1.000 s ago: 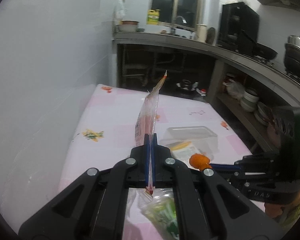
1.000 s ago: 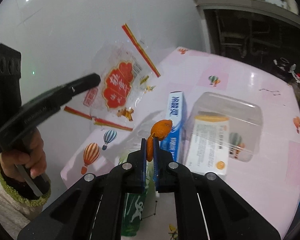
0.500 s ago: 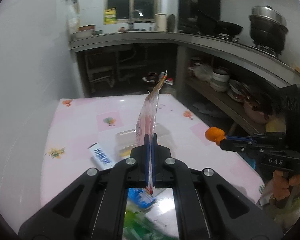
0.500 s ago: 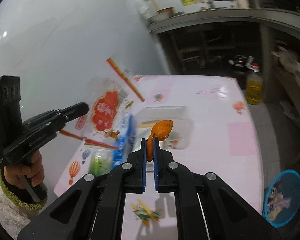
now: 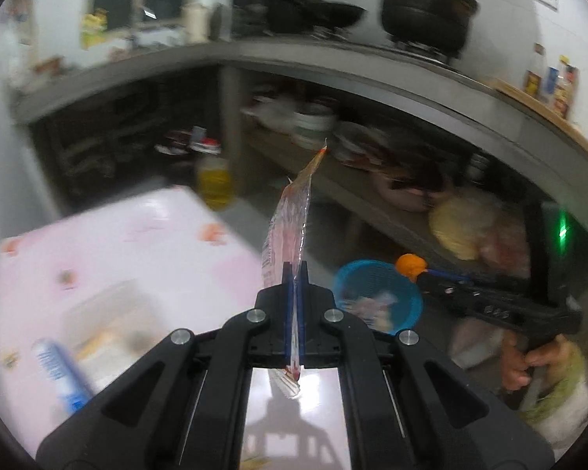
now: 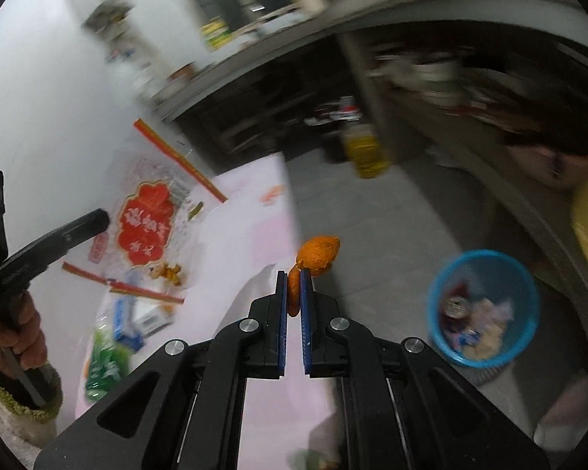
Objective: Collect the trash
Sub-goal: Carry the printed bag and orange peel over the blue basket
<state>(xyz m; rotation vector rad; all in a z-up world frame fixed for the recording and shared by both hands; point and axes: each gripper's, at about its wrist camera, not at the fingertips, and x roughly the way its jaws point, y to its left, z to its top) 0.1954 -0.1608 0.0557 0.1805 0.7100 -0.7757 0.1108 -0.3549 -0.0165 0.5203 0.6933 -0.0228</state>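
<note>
Left claw (image 5: 294,274) grasps the wrapper (image 5: 290,219), right claw (image 6: 294,286) the peel (image 6: 317,252); released short of the bin (image 6: 486,309), the light wrapper could drift onto the floor.

We see the table (image 5: 137,243) at the left, with the wall (image 6: 39,98) behind it. On it, at the near left, lie a box (image 5: 60,368) and a clear tub (image 5: 106,313) just beside it. To the right of the table, down on the floor (image 6: 372,227), stands the basket (image 6: 486,305) with scraps inside. A bottle (image 5: 213,186) stands on the floor past the table's far corner. Behind the basket runs a counter (image 5: 372,74), with shelves beneath and pots (image 5: 427,4) on top.
</note>
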